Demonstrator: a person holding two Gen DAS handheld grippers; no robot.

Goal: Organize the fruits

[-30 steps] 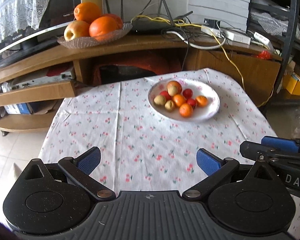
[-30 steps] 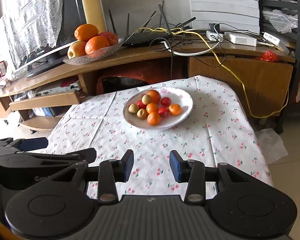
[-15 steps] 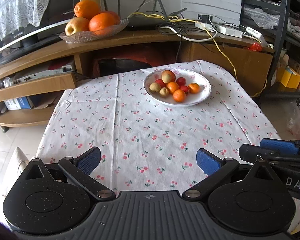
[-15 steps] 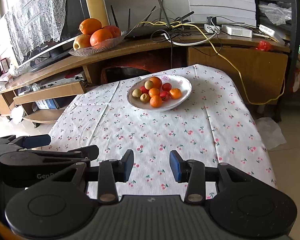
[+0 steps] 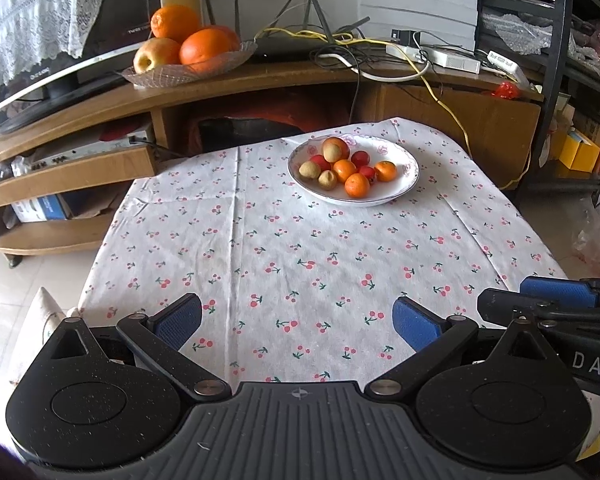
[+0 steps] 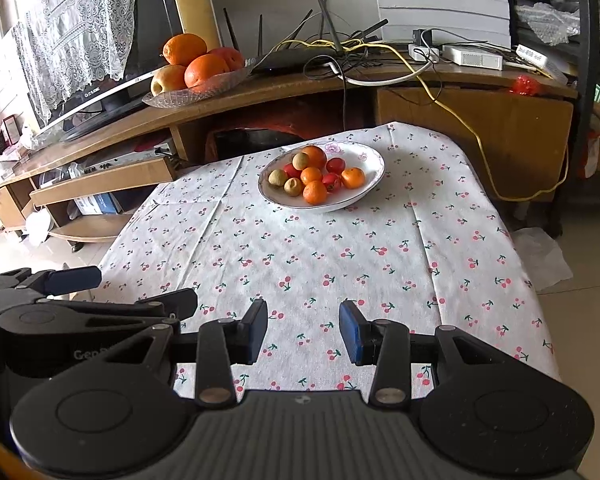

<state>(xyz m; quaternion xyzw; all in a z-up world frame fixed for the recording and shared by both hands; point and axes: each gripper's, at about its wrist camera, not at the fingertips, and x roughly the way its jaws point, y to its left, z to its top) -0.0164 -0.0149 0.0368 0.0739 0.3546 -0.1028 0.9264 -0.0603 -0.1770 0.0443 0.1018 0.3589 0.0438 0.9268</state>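
A white plate [image 5: 404, 184] [image 6: 370, 160] sits at the far side of the cherry-print tablecloth [image 5: 300, 256] [image 6: 320, 248]. It holds several small oranges, red fruits and yellowish-brown fruits. A glass dish [image 5: 220, 64] [image 6: 220, 82] on the wooden shelf behind carries big oranges and an apple. My left gripper [image 5: 298, 322] hovers wide open over the near table edge, nothing between its fingers. My right gripper [image 6: 303, 330] is beside it, also open and empty, with a narrower gap. Each gripper shows at the edge of the other's view.
A curved wooden TV stand [image 5: 260, 84] runs behind the table with a router, power strips and tangled cables [image 5: 380, 56]. A monitor [image 6: 100, 92] stands at the left. A dark metal rack [image 5: 560, 60] is at the right. Tiled floor surrounds the table.
Both grippers have pulled back and risen from the plate, so more tablecloth shows in front of them. Their jaw openings are unchanged.
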